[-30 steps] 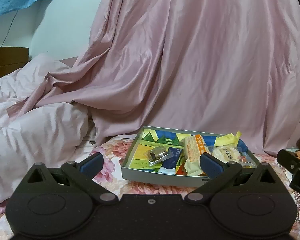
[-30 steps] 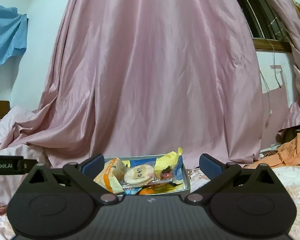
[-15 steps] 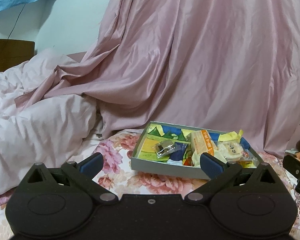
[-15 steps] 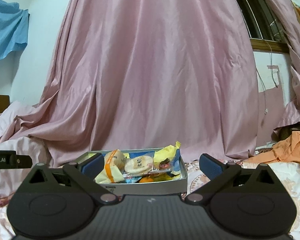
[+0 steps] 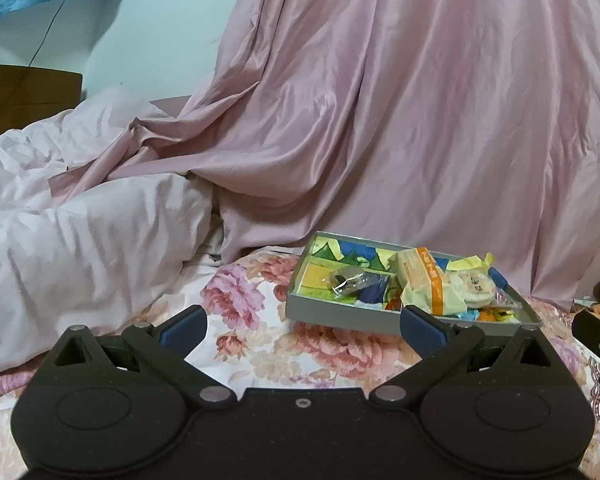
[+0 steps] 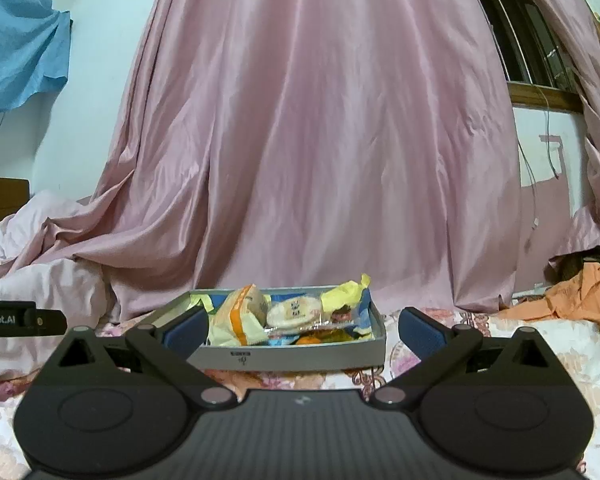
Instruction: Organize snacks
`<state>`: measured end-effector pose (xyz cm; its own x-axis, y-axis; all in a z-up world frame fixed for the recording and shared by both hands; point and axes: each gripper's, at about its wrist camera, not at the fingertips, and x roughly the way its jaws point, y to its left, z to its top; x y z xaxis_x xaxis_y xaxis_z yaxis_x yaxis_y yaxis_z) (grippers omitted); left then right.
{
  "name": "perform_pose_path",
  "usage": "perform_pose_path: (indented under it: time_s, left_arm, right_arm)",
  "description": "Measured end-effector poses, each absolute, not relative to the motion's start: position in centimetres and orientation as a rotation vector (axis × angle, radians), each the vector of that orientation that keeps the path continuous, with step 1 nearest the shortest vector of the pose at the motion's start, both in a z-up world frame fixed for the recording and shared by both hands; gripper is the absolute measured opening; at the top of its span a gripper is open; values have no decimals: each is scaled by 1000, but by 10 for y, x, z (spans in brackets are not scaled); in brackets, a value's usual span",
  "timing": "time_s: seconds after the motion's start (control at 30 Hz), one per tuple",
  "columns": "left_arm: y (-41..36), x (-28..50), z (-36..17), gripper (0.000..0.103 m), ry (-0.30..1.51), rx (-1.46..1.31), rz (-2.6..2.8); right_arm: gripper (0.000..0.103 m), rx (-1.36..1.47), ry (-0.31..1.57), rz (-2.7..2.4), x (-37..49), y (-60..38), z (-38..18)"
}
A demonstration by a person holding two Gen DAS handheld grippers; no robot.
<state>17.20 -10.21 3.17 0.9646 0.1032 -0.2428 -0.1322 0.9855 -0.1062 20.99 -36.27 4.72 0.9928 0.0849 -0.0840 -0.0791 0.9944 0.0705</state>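
Both claws agape — left claw (image 5: 302, 330), right claw (image 6: 302, 330)

Left tool (image 5: 302, 330), right tool (image 6: 302, 330): black bodies, blue pads, silver pivot screws.

Room light soft, even, a bit dim; source not seen. Pink curtain (image 6: 320, 140) shows faint sheen along folds, no hard glare. White wall (image 5: 160, 40) has cool greenish cast. Shadows weak: thin dark band under snack box (image 6: 292, 354), deeper shade in quilt (image 5: 80, 248) creases. Both views bend strongly at edges; window frame (image 6: 516, 40) curves, corners go black. Box contents reasonably sharp, slightly grainy. Black gripper bodies at bottom of both views read flat, little detail.
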Motion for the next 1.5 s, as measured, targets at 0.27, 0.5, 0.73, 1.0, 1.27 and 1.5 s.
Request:
perform_pose_path:
  time_s: [0.27, 0.5, 0.73, 1.0, 1.27, 1.5]
  left_arm:
    - [-97, 160, 25, 102, 243, -118, 107]
    - [-88, 156, 19, 102, 279, -125, 109]
    - [-78, 154, 11, 102, 287, -127, 85]
    - [-64, 154, 1, 102, 295, -133, 84]
    - [-57, 157, -10, 102, 319, -137, 78]
    - [-62, 156, -14, 102, 333, -95, 70]
  right_arm:
    - [103, 102, 131, 92, 201, -360, 42]
    - [103, 31, 134, 105, 190, -344, 38]
    - [103, -31, 149, 133, 185, -326, 36]
    - [103, 2, 222, 146, 187, -311, 29]
    - [103, 16, 275, 130, 198, -307, 20]
    - [103, 31, 313, 96, 206, -309, 15]
